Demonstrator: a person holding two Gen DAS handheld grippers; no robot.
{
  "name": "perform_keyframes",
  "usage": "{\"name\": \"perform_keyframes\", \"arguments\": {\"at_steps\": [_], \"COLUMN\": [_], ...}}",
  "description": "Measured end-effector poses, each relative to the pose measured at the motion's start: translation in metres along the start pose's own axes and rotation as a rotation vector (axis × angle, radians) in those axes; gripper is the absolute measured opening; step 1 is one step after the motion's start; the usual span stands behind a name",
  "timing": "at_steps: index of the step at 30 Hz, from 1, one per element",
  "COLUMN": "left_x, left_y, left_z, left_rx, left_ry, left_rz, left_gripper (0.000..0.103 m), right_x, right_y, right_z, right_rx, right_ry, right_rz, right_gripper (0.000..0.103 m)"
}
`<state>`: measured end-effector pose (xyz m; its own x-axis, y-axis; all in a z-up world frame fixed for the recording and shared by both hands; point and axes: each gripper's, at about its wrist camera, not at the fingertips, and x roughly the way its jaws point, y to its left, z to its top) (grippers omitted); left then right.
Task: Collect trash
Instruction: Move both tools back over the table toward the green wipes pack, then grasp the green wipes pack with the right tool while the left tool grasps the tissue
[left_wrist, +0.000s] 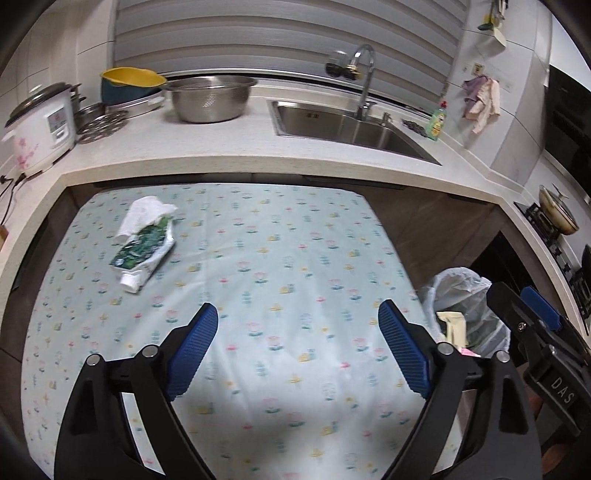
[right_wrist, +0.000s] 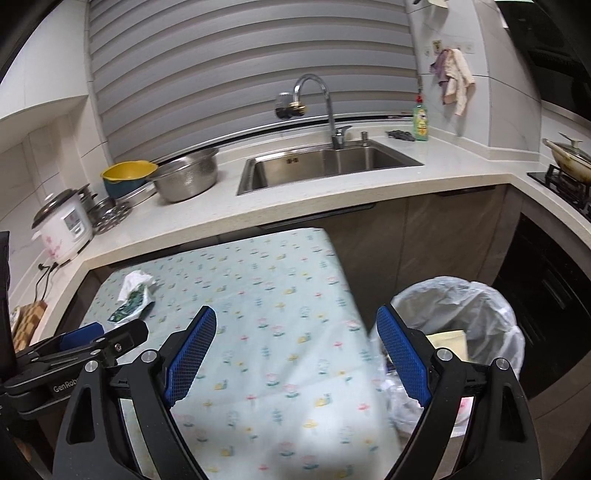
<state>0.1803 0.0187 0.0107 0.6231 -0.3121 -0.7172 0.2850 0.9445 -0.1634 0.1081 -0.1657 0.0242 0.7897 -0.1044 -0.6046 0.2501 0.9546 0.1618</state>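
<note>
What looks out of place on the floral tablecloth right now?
Only the remaining trash: a crumpled white tissue lying against a squeezed green-and-white tube at the table's far left corner. Nothing spilled; the white-lined trash bin stands upright beside the table.

left gripper (left_wrist: 297, 341) | right gripper (right_wrist: 295, 345) | black frames | ribbed blue pads | silver pivot screws | white lettering

Both claws, left claw (left_wrist: 297, 325) and right claw (right_wrist: 295, 330), point downward, blue pads spread wide, nothing between them.
</note>
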Motion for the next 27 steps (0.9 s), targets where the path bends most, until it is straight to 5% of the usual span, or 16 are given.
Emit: {"name": "perform_keyframes", "arguments": {"at_steps": [27], "left_x": [0.022], "left_y": [0.270], "left_z": [0.007], "left_rx": [-0.273], "left_ry": [0.033], "left_rz": [0.264], "left_gripper": [0.090], "right_x": [0.161], "right_y": [0.252], "right_z": [-0.052], "right_rx": [-0.145], "right_ry": [0.252], "right_rz": [0.238], "right_gripper": [0.085]}}
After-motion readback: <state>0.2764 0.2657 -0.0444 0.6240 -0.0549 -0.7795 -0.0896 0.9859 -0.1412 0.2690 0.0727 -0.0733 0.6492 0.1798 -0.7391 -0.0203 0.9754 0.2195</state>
